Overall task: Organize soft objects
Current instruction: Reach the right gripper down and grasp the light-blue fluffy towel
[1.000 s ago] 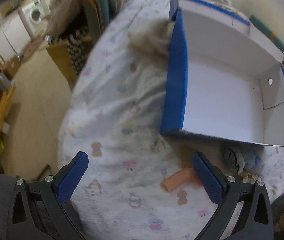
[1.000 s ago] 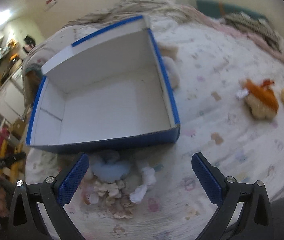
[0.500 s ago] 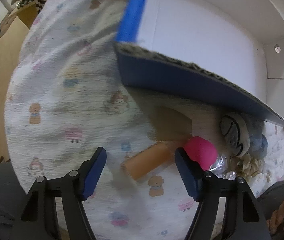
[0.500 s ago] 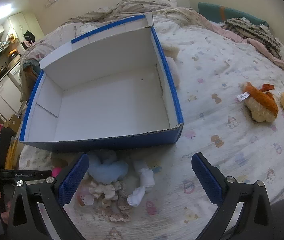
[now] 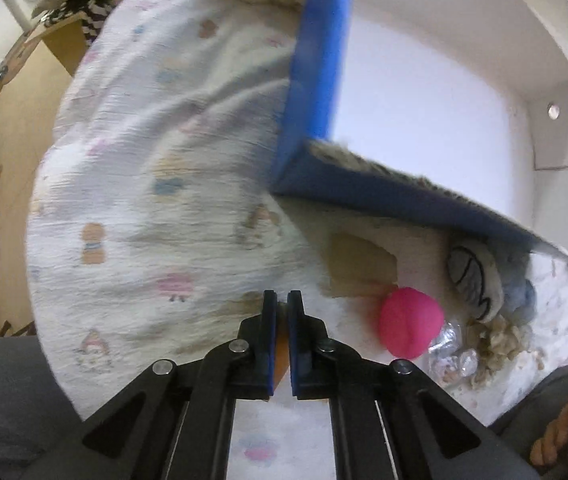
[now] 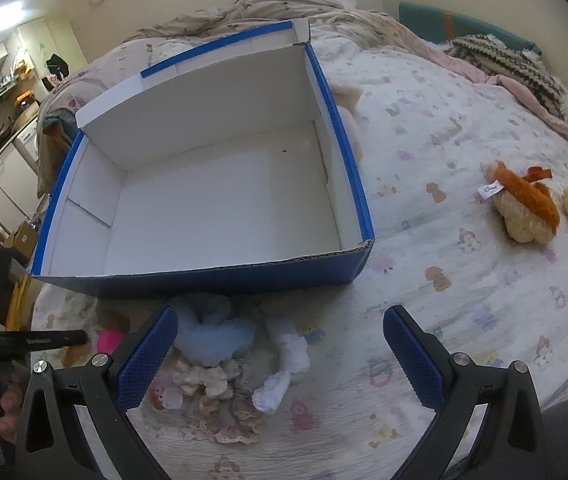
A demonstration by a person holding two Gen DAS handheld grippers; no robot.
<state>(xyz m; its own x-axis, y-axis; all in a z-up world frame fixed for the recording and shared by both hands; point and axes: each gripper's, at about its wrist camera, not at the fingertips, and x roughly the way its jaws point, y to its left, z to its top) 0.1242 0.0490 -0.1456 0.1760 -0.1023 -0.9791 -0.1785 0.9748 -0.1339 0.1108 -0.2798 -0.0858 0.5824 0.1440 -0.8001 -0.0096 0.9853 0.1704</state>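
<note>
The left gripper, low in the centre of its view, has just been closing and now pinches an orange soft piece between its jaws. A pink ball lies just to its right, below the blue box. In the right view, the right gripper stands wide with nothing held, above a blue plush and a white sock on the bedsheet. The box fills the upper left.
</note>
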